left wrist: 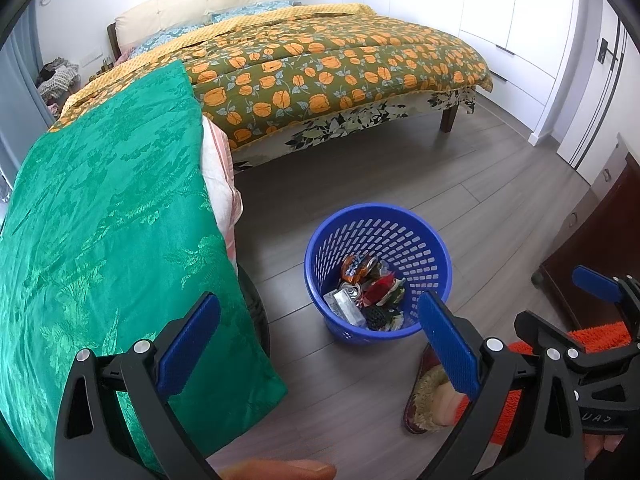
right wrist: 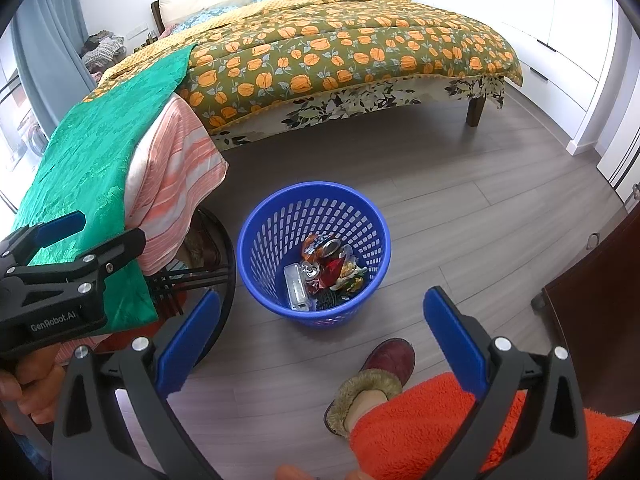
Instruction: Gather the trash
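Left wrist view shows my left gripper [left wrist: 320, 344] and right gripper [right wrist: 322, 340] with jaws wide open, holding nothing. Trash [right wrist: 326, 272] lies inside the blue basket [right wrist: 260, 216] on the floor; a careless low swing could tip it.

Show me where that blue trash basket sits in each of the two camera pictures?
Left wrist view: the blue basket stands on the floor just right of centre, above the right blue finger.
Right wrist view: the blue basket stands at centre, between the fingers.
Shared landmark: the flowered quilt behind it.
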A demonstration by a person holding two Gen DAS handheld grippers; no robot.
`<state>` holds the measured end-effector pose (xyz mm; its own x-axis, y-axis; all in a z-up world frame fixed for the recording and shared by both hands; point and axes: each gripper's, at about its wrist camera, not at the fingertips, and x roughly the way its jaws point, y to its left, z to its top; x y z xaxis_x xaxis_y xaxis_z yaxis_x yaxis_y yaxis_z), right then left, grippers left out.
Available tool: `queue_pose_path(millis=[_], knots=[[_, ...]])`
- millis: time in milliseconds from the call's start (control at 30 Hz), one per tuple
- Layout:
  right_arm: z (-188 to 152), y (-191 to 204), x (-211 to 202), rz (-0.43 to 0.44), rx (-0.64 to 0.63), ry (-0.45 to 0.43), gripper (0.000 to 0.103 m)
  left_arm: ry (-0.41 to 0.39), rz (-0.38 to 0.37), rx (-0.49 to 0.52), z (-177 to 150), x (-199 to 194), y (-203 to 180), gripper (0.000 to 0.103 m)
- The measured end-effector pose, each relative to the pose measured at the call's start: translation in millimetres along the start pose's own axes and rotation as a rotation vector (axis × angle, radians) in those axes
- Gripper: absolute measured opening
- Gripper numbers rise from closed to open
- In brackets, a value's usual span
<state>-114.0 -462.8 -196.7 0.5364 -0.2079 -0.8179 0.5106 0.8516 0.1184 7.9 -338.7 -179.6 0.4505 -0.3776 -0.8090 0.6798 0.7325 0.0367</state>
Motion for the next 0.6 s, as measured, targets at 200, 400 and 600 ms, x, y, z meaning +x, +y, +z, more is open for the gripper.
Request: queue_pose_path(millis=[200,400,600], knots=[[-2.9,-0.3,1.0,-0.002,0.001,0.003,0.098,0.005,-0.003,0.004,-1.3,0.5,2.0,0.098],[-7.4,-1.1,1.8,-0.003,0.004,0.004,0.098,-0.013,-0.007,0.006,-0.7,-3.7,2.1,0.097],[-11.0,-6.8,3.1,-0.01,0.015,0.007,0.098,-0.004,-0.006,0.001,0.6,-4.4,4.8,0.097]])
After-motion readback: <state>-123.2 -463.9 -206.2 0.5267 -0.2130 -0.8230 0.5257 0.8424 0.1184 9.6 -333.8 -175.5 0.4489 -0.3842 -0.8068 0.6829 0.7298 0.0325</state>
